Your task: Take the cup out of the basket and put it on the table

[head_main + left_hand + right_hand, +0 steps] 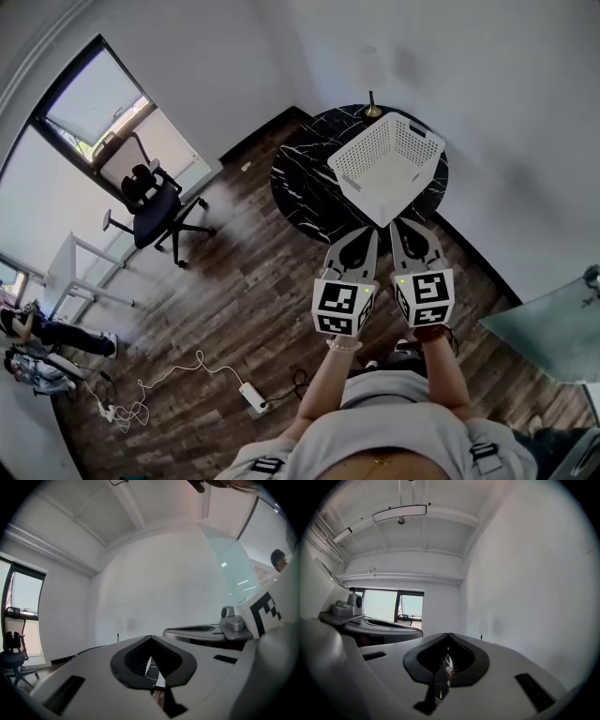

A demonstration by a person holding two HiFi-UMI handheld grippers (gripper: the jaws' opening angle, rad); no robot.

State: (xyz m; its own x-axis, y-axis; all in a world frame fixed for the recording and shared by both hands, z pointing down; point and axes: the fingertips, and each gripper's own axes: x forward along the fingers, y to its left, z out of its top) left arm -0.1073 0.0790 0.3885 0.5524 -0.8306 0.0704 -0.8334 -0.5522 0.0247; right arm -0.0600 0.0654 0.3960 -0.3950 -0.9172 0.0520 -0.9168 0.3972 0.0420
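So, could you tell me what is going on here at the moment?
A person stands over a round dark table that carries a white basket, with a claw in each hand. The left claw and the right claw are both shut and empty, held side by side near the basket's closest corner. No cup can be made out in the basket from the head view, and the lifting has not yet begun.

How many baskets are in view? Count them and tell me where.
1. The white basket sits on the round dark table by the wall; no other shows in any view.
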